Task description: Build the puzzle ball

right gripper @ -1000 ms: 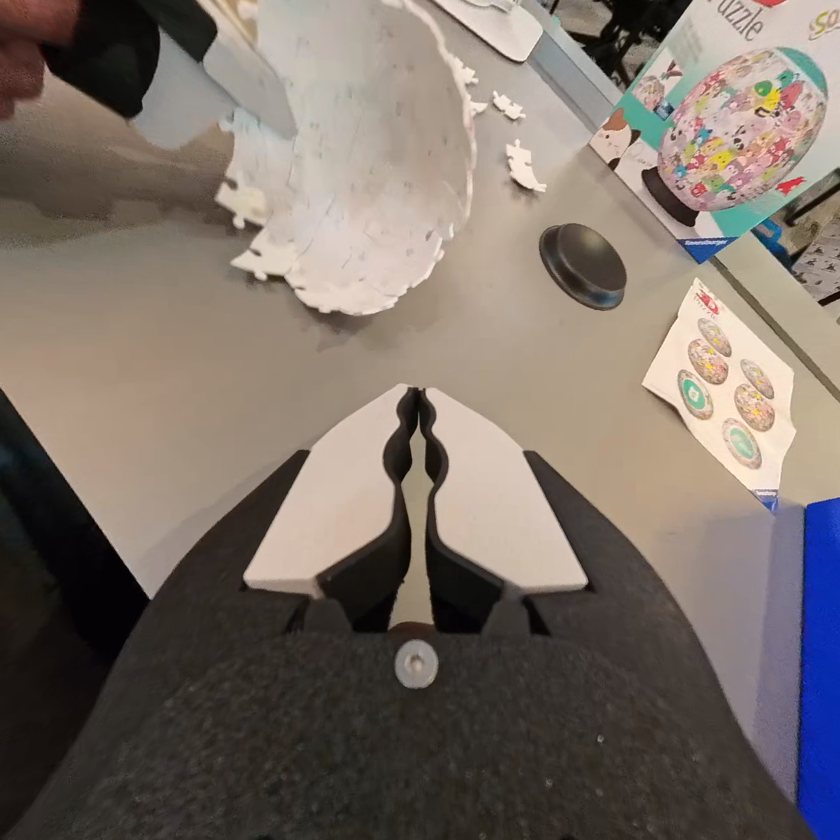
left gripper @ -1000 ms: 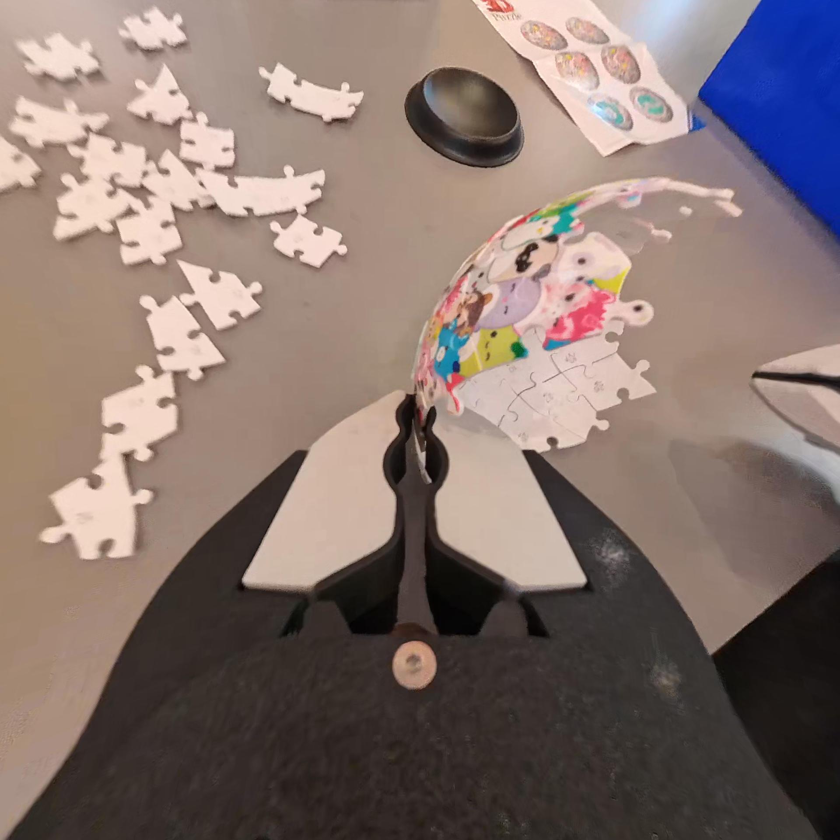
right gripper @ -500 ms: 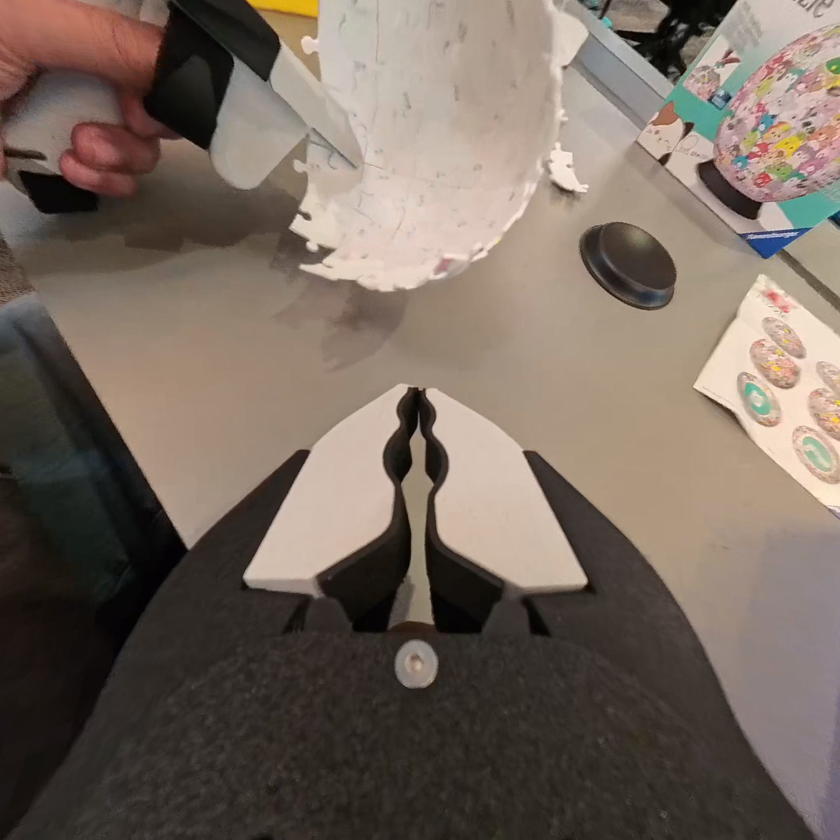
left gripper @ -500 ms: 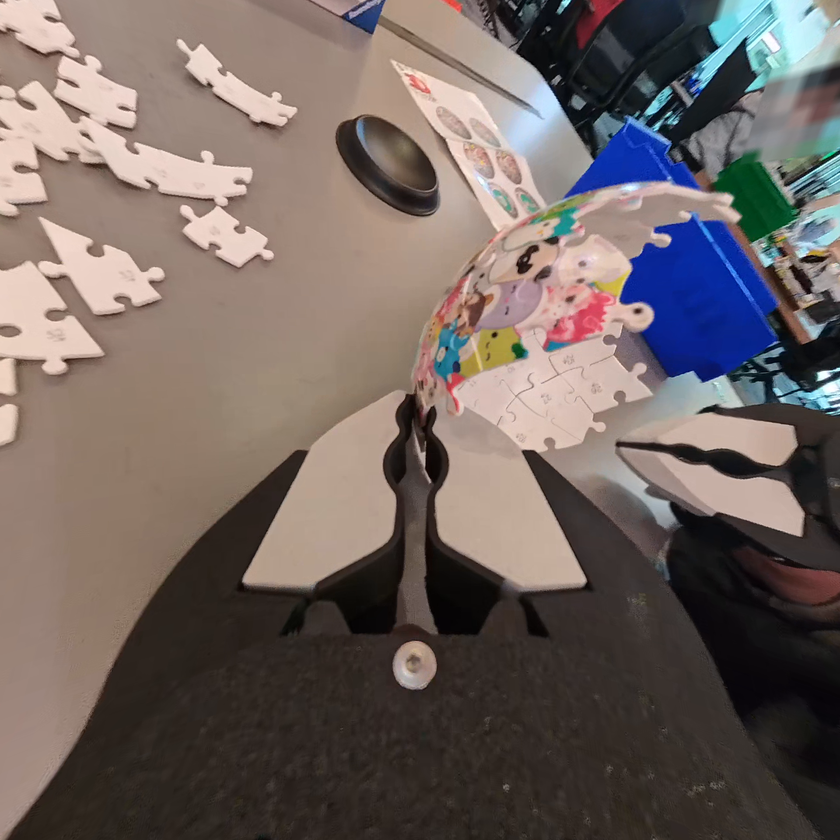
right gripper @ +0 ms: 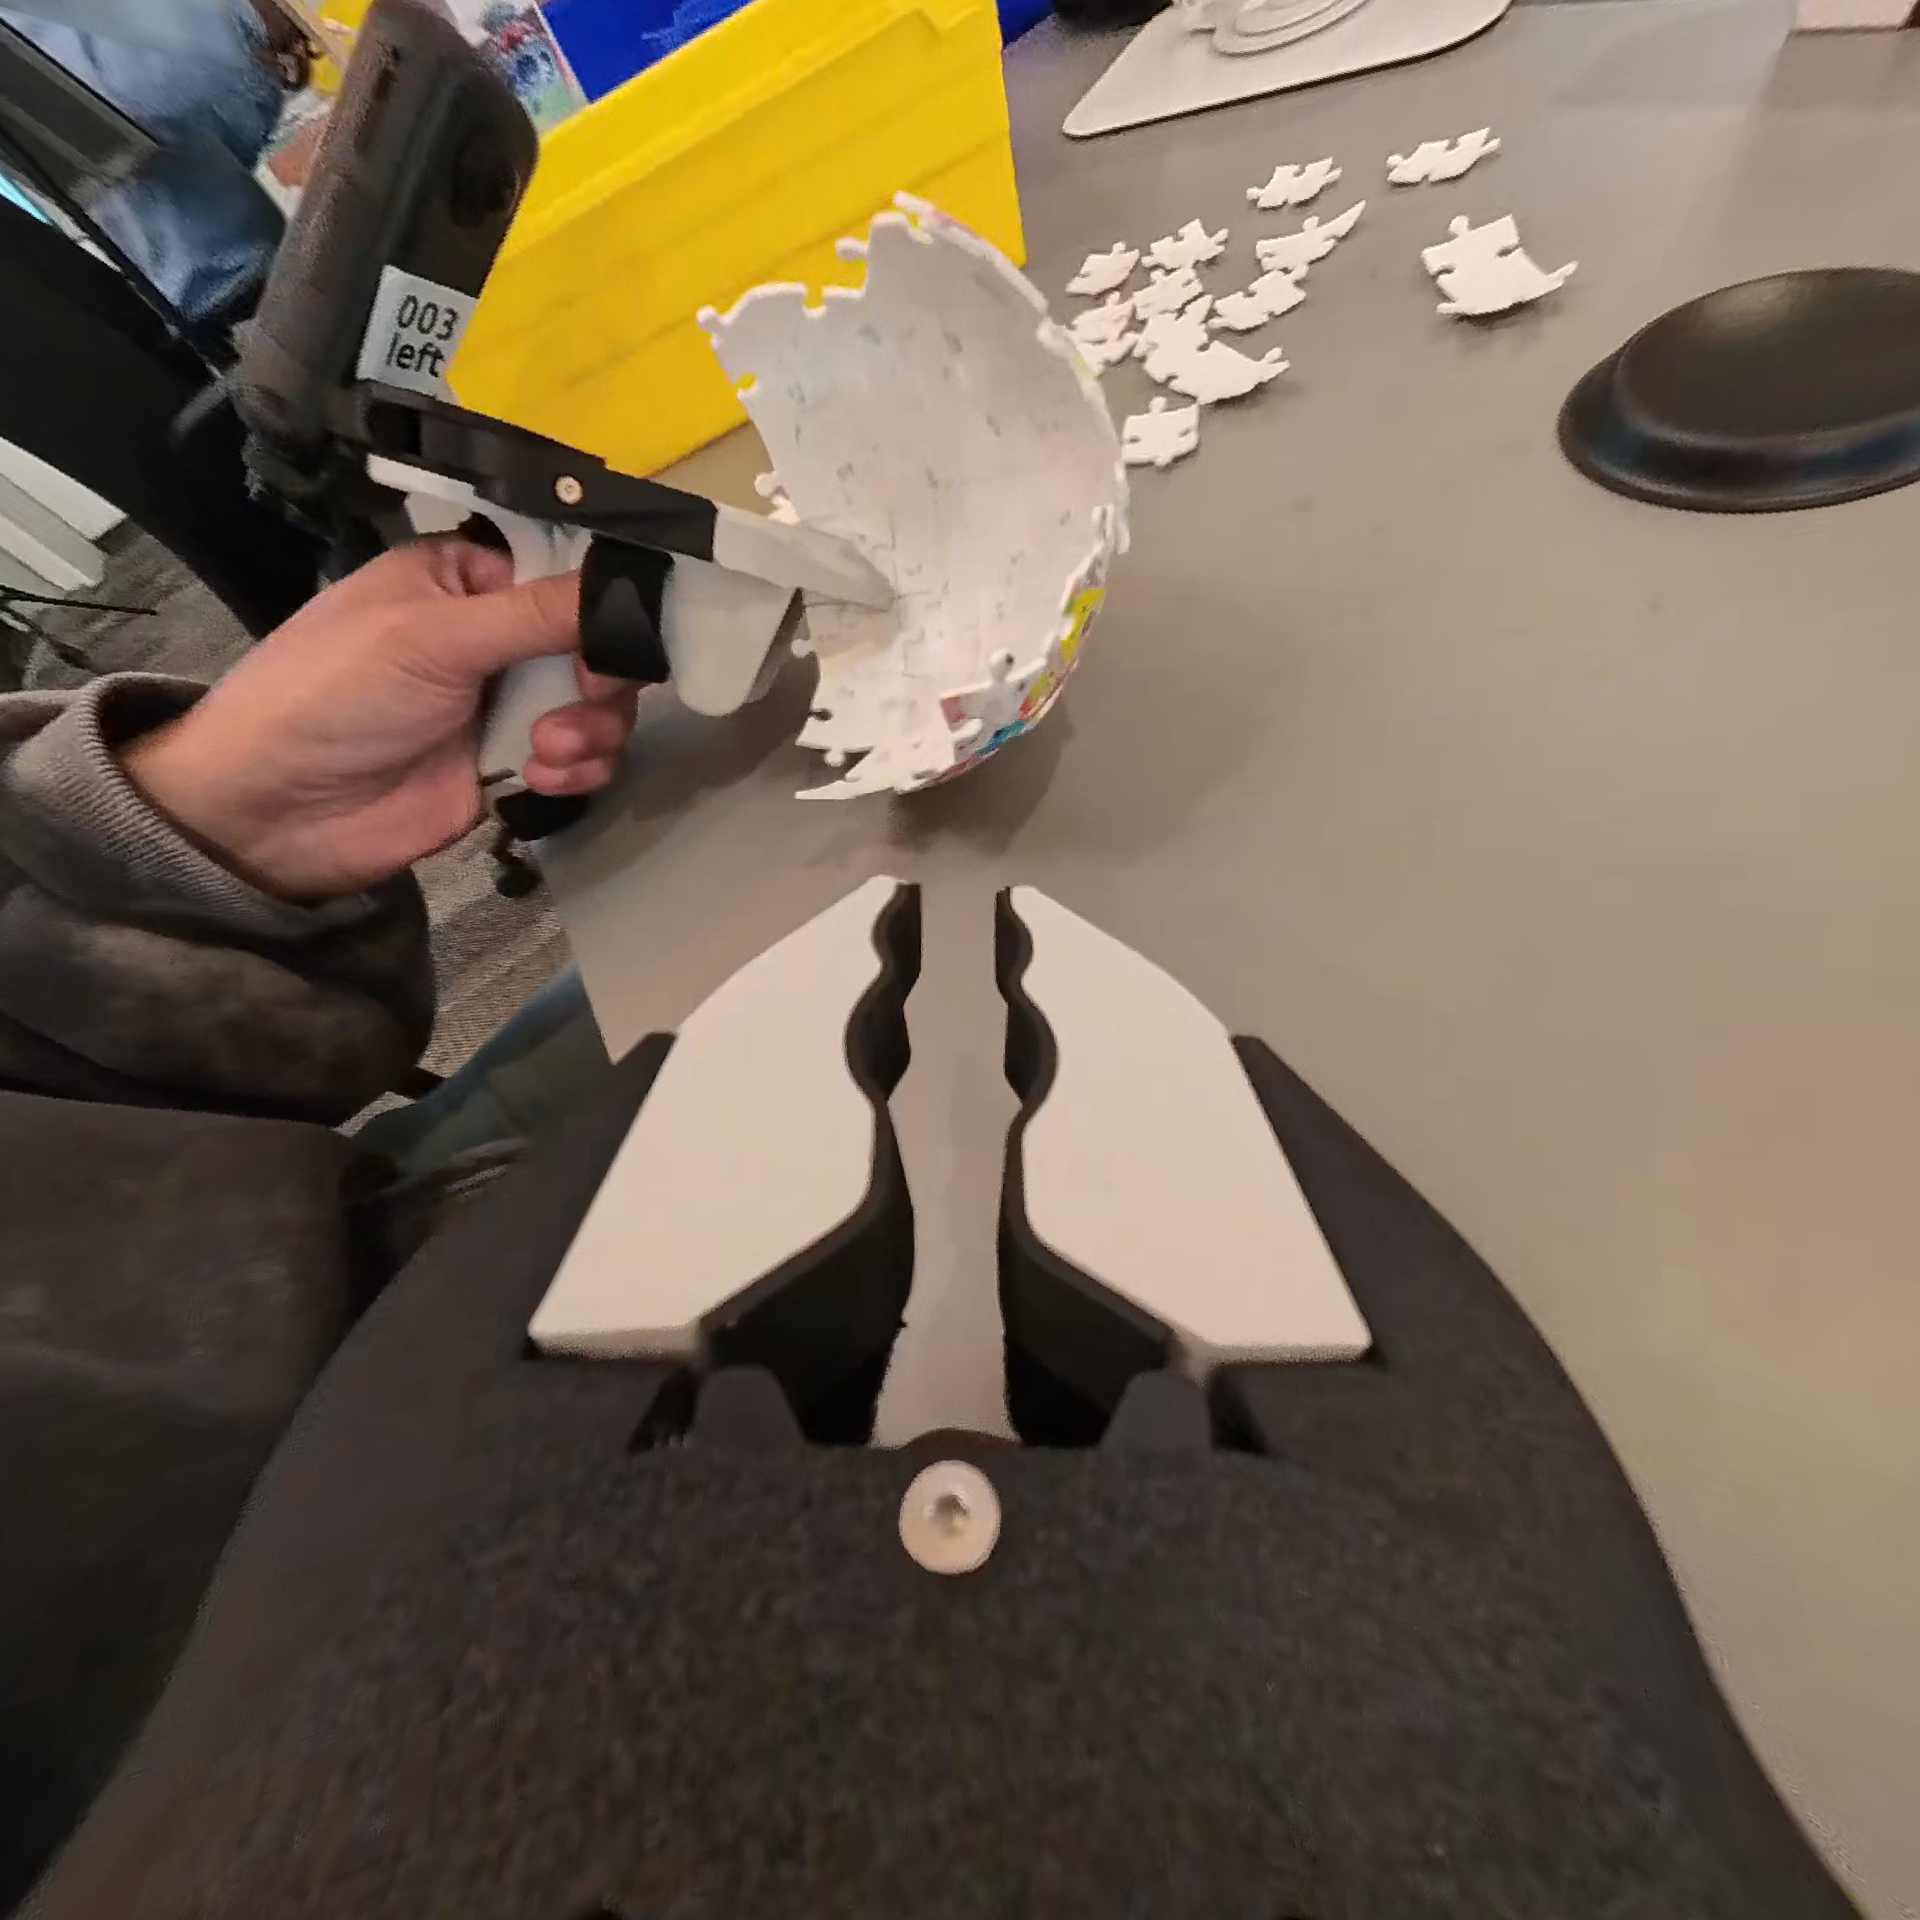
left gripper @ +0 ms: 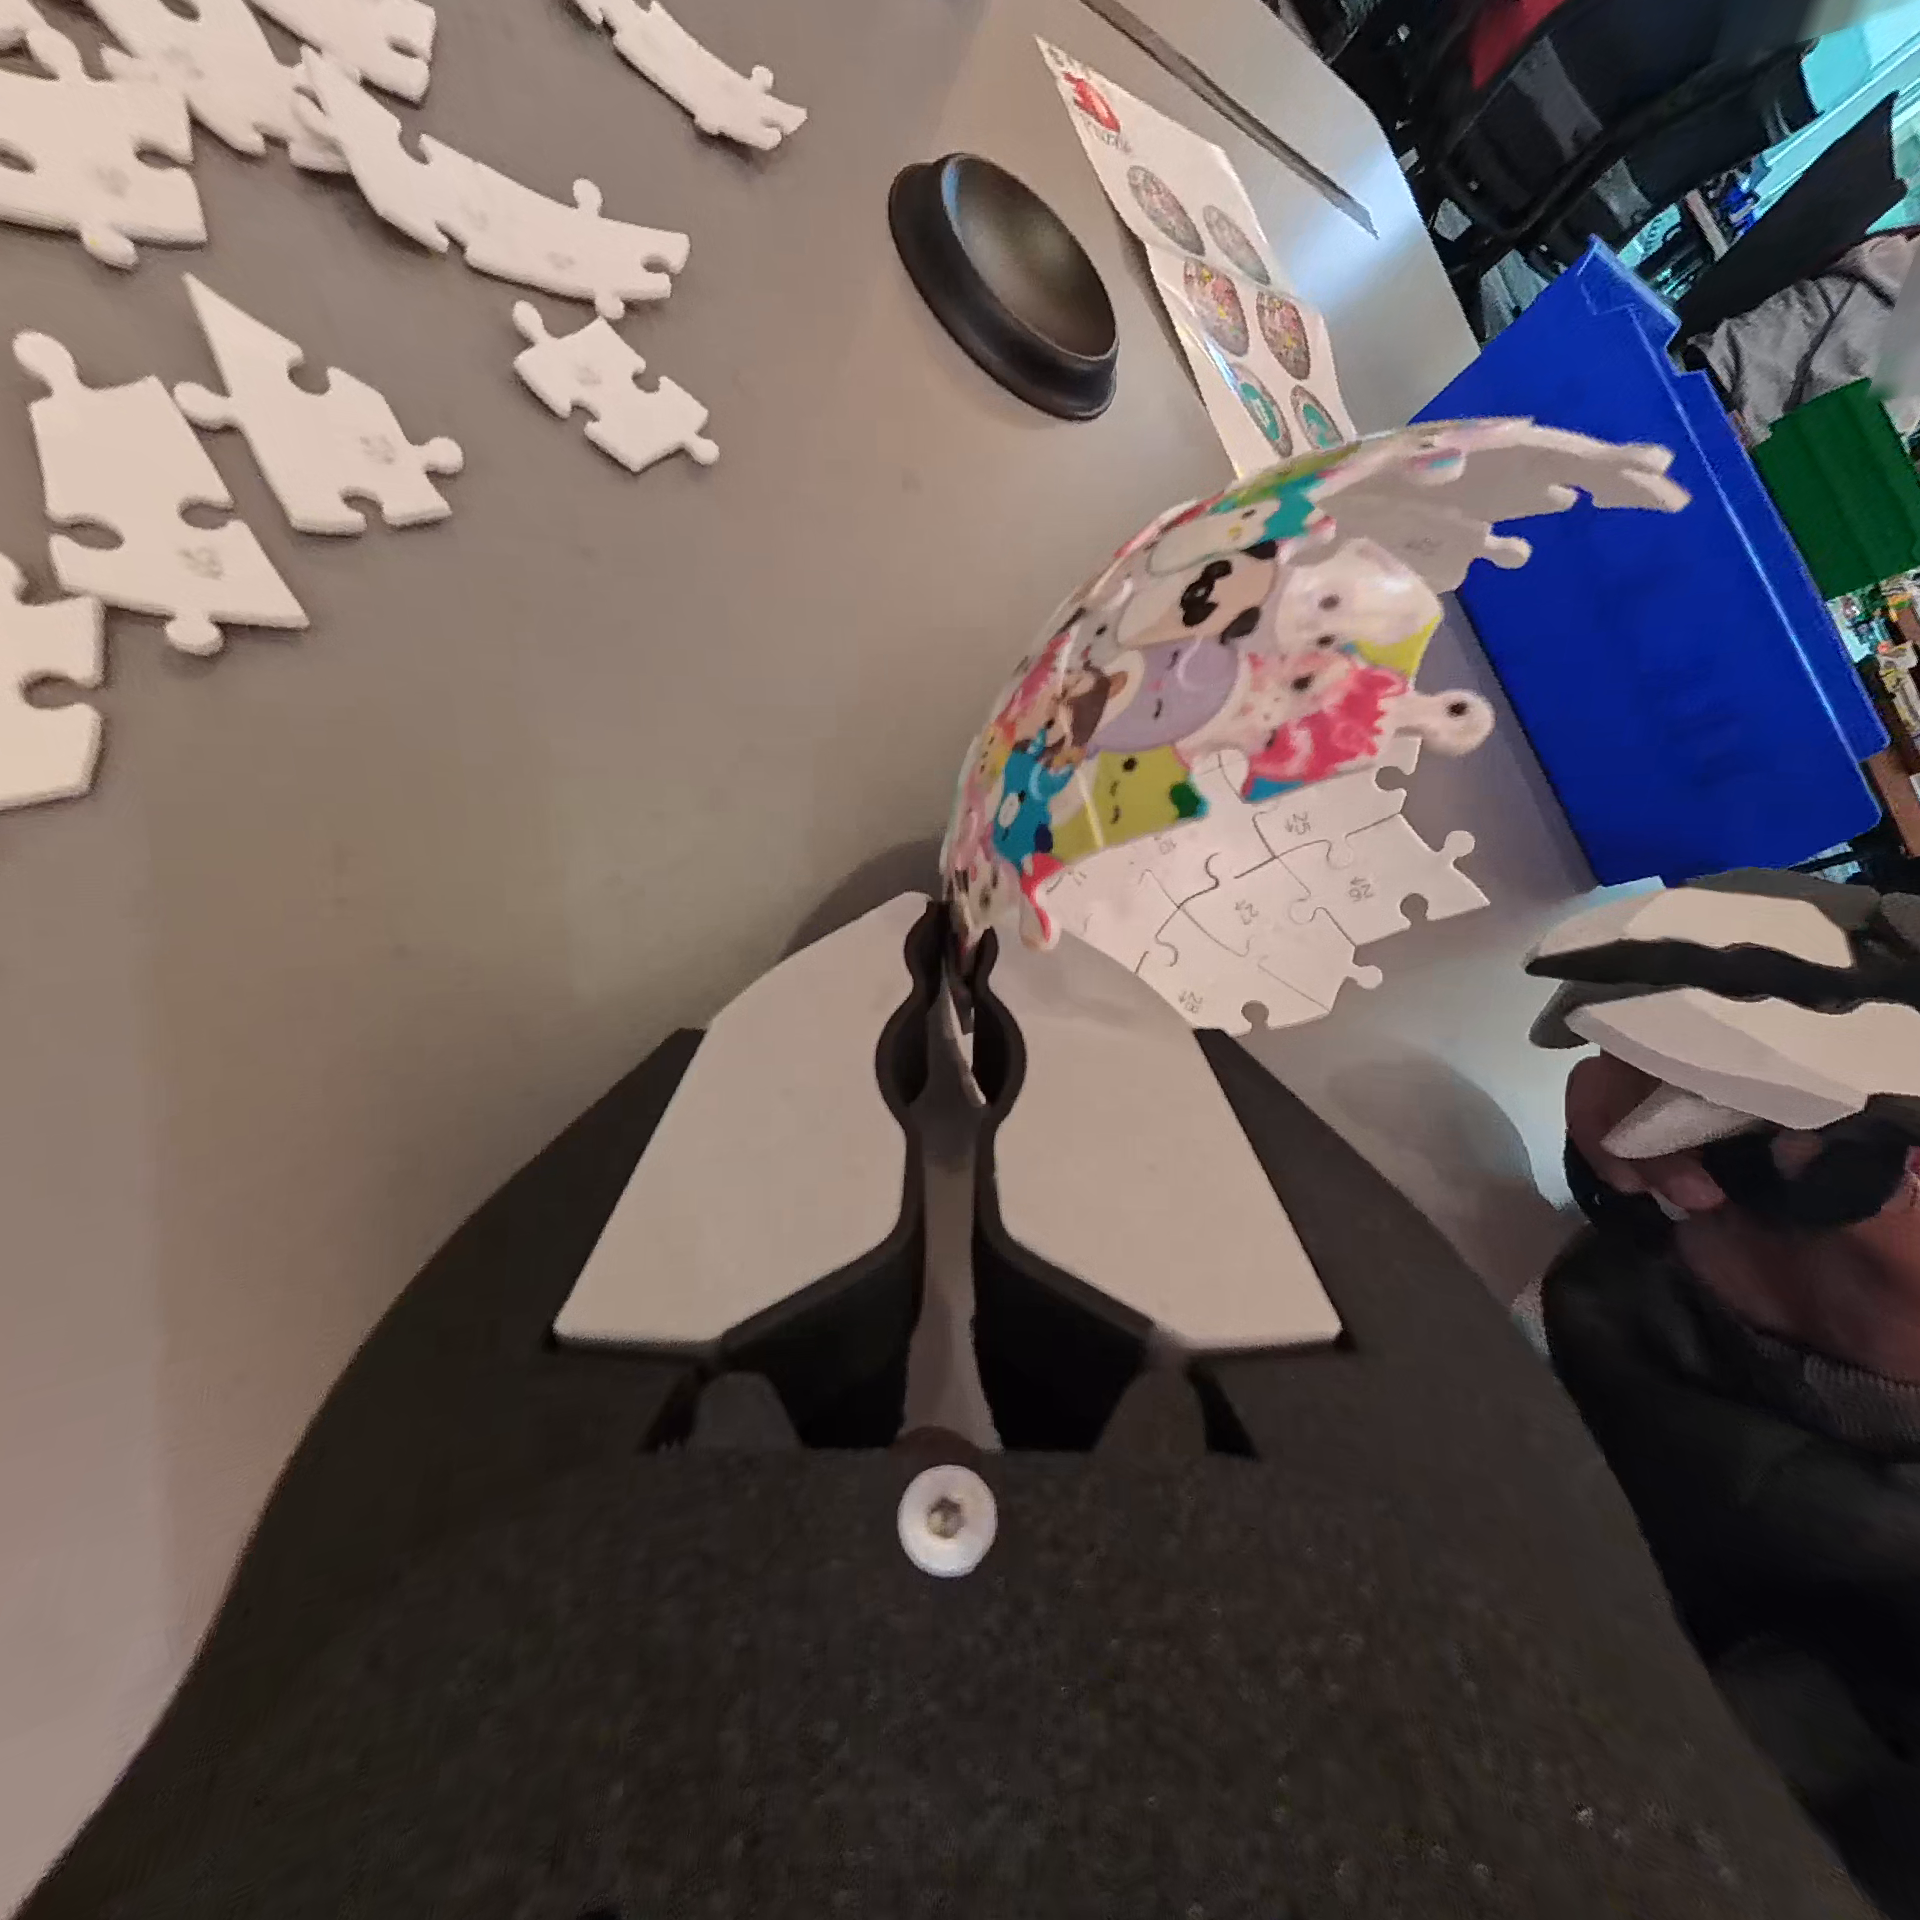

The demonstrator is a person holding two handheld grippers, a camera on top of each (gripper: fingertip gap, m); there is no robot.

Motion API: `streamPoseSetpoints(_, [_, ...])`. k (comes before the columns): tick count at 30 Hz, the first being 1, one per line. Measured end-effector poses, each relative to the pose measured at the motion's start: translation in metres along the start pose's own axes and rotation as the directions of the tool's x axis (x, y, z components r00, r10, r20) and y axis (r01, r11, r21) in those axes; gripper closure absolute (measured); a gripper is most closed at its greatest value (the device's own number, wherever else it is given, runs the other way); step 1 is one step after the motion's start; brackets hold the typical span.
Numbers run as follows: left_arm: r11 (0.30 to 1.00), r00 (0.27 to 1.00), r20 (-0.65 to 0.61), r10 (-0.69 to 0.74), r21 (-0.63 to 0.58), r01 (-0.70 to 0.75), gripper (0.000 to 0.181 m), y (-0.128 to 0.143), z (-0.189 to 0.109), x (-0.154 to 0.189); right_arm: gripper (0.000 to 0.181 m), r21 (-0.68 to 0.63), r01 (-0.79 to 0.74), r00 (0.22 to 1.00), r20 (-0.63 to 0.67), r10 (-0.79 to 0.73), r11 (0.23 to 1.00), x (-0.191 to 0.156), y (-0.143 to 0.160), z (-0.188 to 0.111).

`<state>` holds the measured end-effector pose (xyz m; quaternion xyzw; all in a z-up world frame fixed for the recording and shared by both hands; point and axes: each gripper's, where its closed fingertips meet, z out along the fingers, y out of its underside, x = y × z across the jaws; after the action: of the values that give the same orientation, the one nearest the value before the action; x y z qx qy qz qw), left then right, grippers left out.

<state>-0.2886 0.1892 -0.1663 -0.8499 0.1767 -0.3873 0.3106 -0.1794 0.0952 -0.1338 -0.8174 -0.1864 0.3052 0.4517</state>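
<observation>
The part-built puzzle ball is a curved shell, colourful outside and white inside. My left gripper is shut on its lower edge and holds it tilted above the grey table. In the right wrist view the shell shows its white inside, with the left gripper clamped on its rim. My right gripper is open by a narrow gap and empty, a short way in front of the shell and apart from it. It also shows in the left wrist view. Several loose white pieces lie on the table.
A black round stand sits beyond the shell, also seen in the right wrist view. A printed leaflet and a blue bin lie at the right. A yellow bin stands behind the shell. A hand holds the left gripper. Across from one pair of fingers to the other is roughly 15 centimetres.
The left gripper has raised the shell off the table, still shut on it. The right gripper's jaws have parted a little and it has swung to face the shell.
</observation>
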Motion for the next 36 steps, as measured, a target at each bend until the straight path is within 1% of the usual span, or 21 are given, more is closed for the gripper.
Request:
streamPoseSetpoints(2, [0.999,0.999,-0.004,0.035,0.024,-0.035,0.179,-0.006,-0.004,0.002,0.168,-0.009,0.009,1.000,-0.001,-0.009,1.000,-0.002,0.001,0.001])
streamPoseSetpoints(4, [0.995,0.996,0.001,0.086,0.056,-0.086,0.179,-0.017,-0.011,0.001,0.168,-0.033,0.071,0.997,-0.036,-0.072,0.997,-0.002,0.004,0.002])
streamPoseSetpoints(6, [0.987,0.991,0.026,0.129,0.092,-0.131,0.179,-0.030,-0.024,-0.007,0.168,-0.073,0.146,0.986,-0.071,-0.151,0.987,-0.002,0.009,0.005])
streamPoseSetpoints(8, [0.980,0.987,0.049,0.151,0.120,-0.156,0.179,-0.045,-0.043,-0.023,0.168,-0.104,0.216,0.971,-0.082,-0.225,0.971,-0.006,0.013,0.011])
streamPoseSetpoints(9, [0.976,0.984,0.082,0.158,0.135,-0.168,0.180,-0.053,-0.054,-0.035,0.167,-0.113,0.248,0.964,-0.072,-0.257,0.962,-0.010,0.015,0.015])
streamPoseSetpoints(11, [0.967,0.977,0.163,0.137,0.192,-0.168,0.180,-0.069,-0.082,-0.061,0.165,-0.130,0.315,0.946,-0.034,-0.322,0.940,-0.019,0.018,0.026])
streamPoseSetpoints(12, [0.963,0.976,0.182,0.118,0.218,-0.157,0.180,-0.075,-0.095,-0.070,0.163,-0.145,0.353,0.934,-0.009,-0.358,0.924,-0.024,0.020,0.034])
streamPoseSetpoints(14, [0.954,0.965,0.242,0.097,0.254,-0.160,0.180,-0.082,-0.117,-0.086,0.158,-0.169,0.430,0.902,0.052,-0.428,0.887,-0.038,0.022,0.053])
streamPoseSetpoints(16, [0.948,0.944,0.316,0.097,0.261,-0.185,0.180,-0.083,-0.134,-0.098,0.154,-0.166,0.481,0.876,0.084,-0.474,0.861,-0.049,0.018,0.074])
streamPoseSetpoints(18, [0.939,0.916,0.390,0.092,0.272,-0.210,0.180,-0.082,-0.149,-0.105,0.153,-0.149,0.498,0.864,0.164,-0.475,0.854,-0.064,0.011,0.097])
streamPoseSetpoints(21, [0.930,0.876,0.478,0.069,0.286,-0.230,0.180,-0.080,-0.171,-0.111,0.152,-0.131,0.551,0.827,0.221,-0.518,0.824,-0.074,-0.009,0.135])
streamPoseSetpoints(23, [0.930,0.845,0.532,0.043,0.287,-0.228,0.179,-0.074,-0.185,-0.118,0.153,-0.126,0.582,0.802,0.250,-0.542,0.804,-0.076,-0.024,0.164])
streamPoseSetpoints(26, [0.932,0.826,0.563,0.000,0.299,-0.204,0.179,-0.064,-0.201,-0.127,0.152,-0.198,0.592,0.797,0.285,-0.532,0.781,-0.071,-0.034,0.212])
streamPoseSetpoints(28, [0.931,0.819,0.573,-0.027,0.313,-0.188,0.179,-0.059,-0.211,-0.133,0.153,-0.231,0.562,0.814,0.327,-0.480,0.794,-0.076,-0.036,0.237])
streamPoseSetpoints(30, [0.929,0.820,0.570,-0.039,0.324,-0.180,0.179,-0.057,-0.217,-0.140,0.154,-0.240,0.551,0.815,0.364,-0.452,0.800,-0.085,-0.037,0.253])
streamPoseSetpoints(33, [0.930,0.822,0.567,-0.044,0.323,-0.173,0.179,-0.055,-0.220,-0.149,0.154,-0.182,0.601,0.782,0.337,-0.525,0.778,-0.090,-0.051,0.270])
streamPoseSetpoints(35, [0.928,0.828,0.559,-0.052,0.333,-0.167,0.179,-0.056,-0.220,-0.152,0.154,-0.180,0.647,0.745,0.354,-0.565,0.741,-0.095,-0.052,0.279])
streamPoseSetpoints(36, [0.928,0.826,0.562,-0.053,0.332,-0.166,0.179,-0.056,-0.221,-0.155,0.154,-0.213,0.670,0.730,0.364,-0.579,0.711,-0.093,-0.048,0.284])
